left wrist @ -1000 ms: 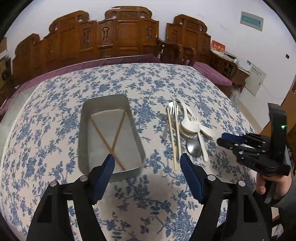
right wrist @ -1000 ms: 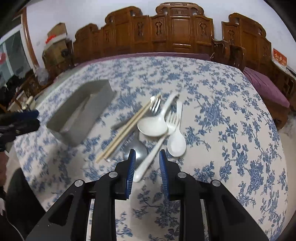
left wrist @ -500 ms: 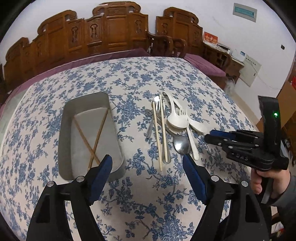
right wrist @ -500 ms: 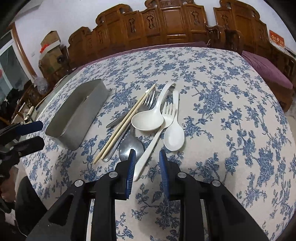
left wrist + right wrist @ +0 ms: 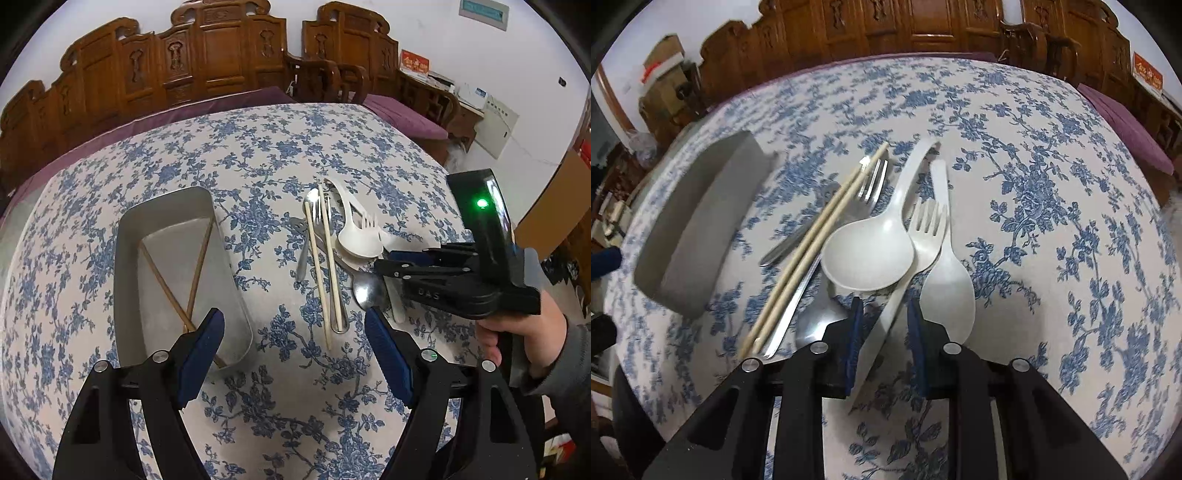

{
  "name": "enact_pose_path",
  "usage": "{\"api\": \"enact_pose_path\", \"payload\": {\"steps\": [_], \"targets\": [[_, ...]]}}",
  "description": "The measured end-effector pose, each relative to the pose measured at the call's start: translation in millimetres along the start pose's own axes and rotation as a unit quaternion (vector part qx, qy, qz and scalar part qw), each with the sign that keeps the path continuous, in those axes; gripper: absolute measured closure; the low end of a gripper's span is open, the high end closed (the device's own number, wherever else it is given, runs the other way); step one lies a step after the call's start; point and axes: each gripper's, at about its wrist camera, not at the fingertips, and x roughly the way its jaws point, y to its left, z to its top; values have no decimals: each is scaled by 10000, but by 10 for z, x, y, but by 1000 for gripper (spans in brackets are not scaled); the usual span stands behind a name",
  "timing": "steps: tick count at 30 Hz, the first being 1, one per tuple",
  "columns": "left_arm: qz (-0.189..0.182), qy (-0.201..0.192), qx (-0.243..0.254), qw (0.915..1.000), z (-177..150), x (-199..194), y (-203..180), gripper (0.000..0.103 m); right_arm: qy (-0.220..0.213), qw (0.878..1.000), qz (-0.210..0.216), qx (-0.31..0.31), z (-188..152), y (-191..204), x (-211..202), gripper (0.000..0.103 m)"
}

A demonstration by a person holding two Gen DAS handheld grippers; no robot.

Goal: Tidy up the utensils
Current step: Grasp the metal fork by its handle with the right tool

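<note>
A pile of utensils lies on the flowered tablecloth: a big white spoon [image 5: 868, 258], a white fork [image 5: 927, 225], a smaller white spoon [image 5: 947, 291], pale chopsticks [image 5: 812, 247], a metal fork [image 5: 871, 181] and a metal spoon [image 5: 816, 317]. My right gripper [image 5: 884, 301] is low over the pile. The white fork's handle runs between its jaws, with gaps on both sides. In the left wrist view, the right gripper [image 5: 380, 260] hovers at the pile's right side. My left gripper [image 5: 293, 314] stands open above the cloth, between the metal tray [image 5: 122, 280] and the pale chopsticks [image 5: 317, 273]. Two brown chopsticks [image 5: 166, 288] lie crossed in the tray.
A hand [image 5: 517, 332] in a grey sleeve holds the right gripper. Carved wooden chairs [image 5: 221, 55] and a purple bench [image 5: 406, 118] ring the table's far side. Bare tablecloth [image 5: 1052, 221] spreads to the right of the pile.
My right gripper has dropped forward onto the pile and now straddles the white fork's handle. The left gripper drifted a little to the right, toward the pile, still open.
</note>
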Motion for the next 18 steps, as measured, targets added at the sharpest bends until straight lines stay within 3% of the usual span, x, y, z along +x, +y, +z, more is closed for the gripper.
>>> {"api": "enact_pose_path", "payload": {"steps": [4, 8, 12, 18], "targets": [[-87, 41, -36, 9999, 34, 27, 1, 28, 122, 9996, -235, -31, 23, -5, 55, 80], [-202, 64, -58, 9998, 52, 41, -29, 28, 164, 9986, -479, -122, -5, 12, 52, 91], [-293, 89, -52, 9995, 69, 82, -64, 28, 225, 9989, -400, -10, -45, -44, 21, 94], [-326, 174, 51, 9993, 53, 174, -145, 38, 211, 9993, -320, 26, -158, -82, -114, 95]]}}
